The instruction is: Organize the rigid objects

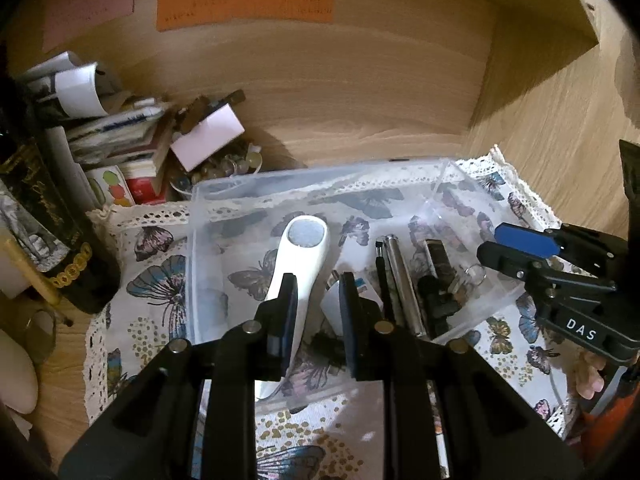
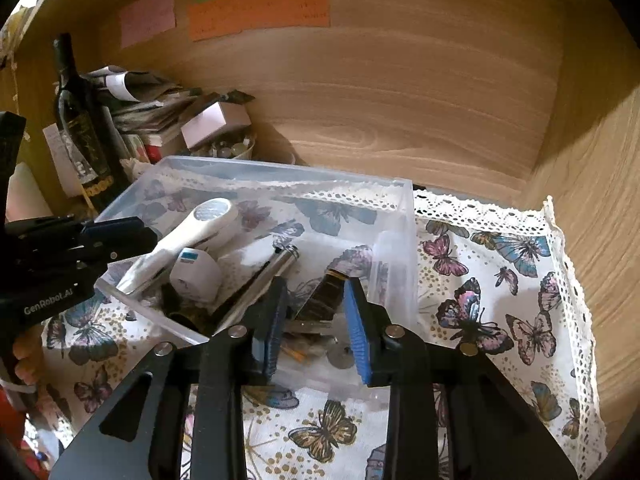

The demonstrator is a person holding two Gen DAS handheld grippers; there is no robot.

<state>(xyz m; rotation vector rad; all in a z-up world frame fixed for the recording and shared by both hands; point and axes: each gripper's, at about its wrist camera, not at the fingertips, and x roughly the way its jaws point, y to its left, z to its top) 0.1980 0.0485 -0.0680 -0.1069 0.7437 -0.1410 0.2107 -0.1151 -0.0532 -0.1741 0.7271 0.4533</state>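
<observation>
A clear plastic bin [image 1: 224, 188] [image 2: 400, 216] sits on a butterfly-print cloth [image 1: 156, 280] [image 2: 500, 300]. In it lie a white magnifier-like tool [image 1: 304, 248] [image 2: 200, 228], a silver cylinder [image 1: 400, 272] [image 2: 276, 264], a black pen [image 1: 382, 276], a dark lighter [image 1: 438, 256] [image 2: 326, 292] and a white-blue item [image 2: 196, 272]. My left gripper [image 1: 318, 320] is open and empty over the bin's near edge, beside the white tool's handle. My right gripper [image 2: 314, 332] is open and empty over the bin's near right corner; it also shows in the left wrist view [image 1: 516, 244].
A dark wine bottle [image 2: 78, 128] [image 1: 44, 220], stacked papers and small boxes [image 1: 132, 148] [image 2: 152, 116] crowd the left back. Wooden walls [image 1: 340, 92] enclose the shelf, with sticky notes [image 1: 244, 0] on the back wall. Coins [image 2: 340, 354] lie near the bin's front.
</observation>
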